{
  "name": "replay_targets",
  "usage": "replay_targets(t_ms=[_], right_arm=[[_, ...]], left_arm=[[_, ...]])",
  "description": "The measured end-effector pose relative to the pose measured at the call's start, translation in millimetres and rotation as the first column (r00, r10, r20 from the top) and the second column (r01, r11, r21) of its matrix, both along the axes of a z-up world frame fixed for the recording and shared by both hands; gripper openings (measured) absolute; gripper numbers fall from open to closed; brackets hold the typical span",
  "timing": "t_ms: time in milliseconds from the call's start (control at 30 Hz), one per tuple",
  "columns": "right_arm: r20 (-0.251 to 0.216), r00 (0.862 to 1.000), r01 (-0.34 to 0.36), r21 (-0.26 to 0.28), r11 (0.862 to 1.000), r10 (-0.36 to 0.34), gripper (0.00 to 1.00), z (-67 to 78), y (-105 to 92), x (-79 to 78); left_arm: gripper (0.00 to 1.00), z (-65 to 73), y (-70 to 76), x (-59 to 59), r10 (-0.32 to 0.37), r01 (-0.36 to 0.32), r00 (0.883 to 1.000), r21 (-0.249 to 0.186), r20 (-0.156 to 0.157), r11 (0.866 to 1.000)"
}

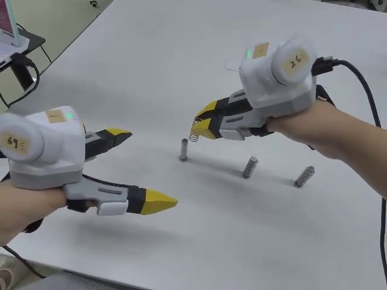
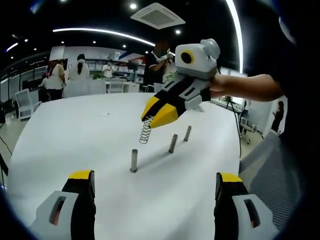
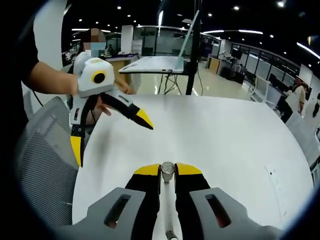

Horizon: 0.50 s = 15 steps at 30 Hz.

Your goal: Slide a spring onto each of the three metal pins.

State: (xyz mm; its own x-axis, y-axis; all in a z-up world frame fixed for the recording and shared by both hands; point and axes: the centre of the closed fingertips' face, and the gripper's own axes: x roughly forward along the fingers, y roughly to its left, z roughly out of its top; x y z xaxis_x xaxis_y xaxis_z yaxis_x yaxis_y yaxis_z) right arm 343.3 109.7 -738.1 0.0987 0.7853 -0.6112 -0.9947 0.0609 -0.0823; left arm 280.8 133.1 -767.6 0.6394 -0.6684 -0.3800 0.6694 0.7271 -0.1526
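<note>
Right hand-held gripper (image 1: 201,125): jaws are closed on the upper end of a spring (image 2: 145,131), which is pinched between the yellow tips.

Spring orientation: in the left gripper view the long axis is seen near vertical and slightly tilted. The free lower end is pointed down at the counter (image 1: 181,66). In the right gripper view the spring is seen almost end-on, with the top coil ring visible between the tips.

Spring position: it is held in the air, clear of the counter, just beside and slightly above the top of the bare pin (image 1: 184,150). The spring's lower end is offset to one side of the pin top. It is not yet threaded over it, and no contact is seen.

Bare pin: it is stood upright on the counter with its axis vertical and a wider foot at the base.

Middle pin (image 1: 250,167) and end pin (image 1: 304,176): each is already sleeved by a spring along its length. They are set in a row with the bare pin. Both appear tilted in the head view, and it cannot be told whether the lean is real.

Left hand-held gripper (image 1: 142,168): jaws are spread wide apart. It is held above the counter, well apart from the pins, with its tips pointed toward the row.
</note>
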Motion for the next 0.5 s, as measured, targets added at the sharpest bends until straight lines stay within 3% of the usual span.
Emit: replay_targets(t_ms=[500], right_arm=[[-0.040,0.999,0.013,-0.017,1.000,-0.013,0.08,-11.1,13.1,4.5]], left_arm=[[0.98,-2.4,-11.6,-7.7,-0.056,0.056,0.998,-0.015,-0.017,0.998]])
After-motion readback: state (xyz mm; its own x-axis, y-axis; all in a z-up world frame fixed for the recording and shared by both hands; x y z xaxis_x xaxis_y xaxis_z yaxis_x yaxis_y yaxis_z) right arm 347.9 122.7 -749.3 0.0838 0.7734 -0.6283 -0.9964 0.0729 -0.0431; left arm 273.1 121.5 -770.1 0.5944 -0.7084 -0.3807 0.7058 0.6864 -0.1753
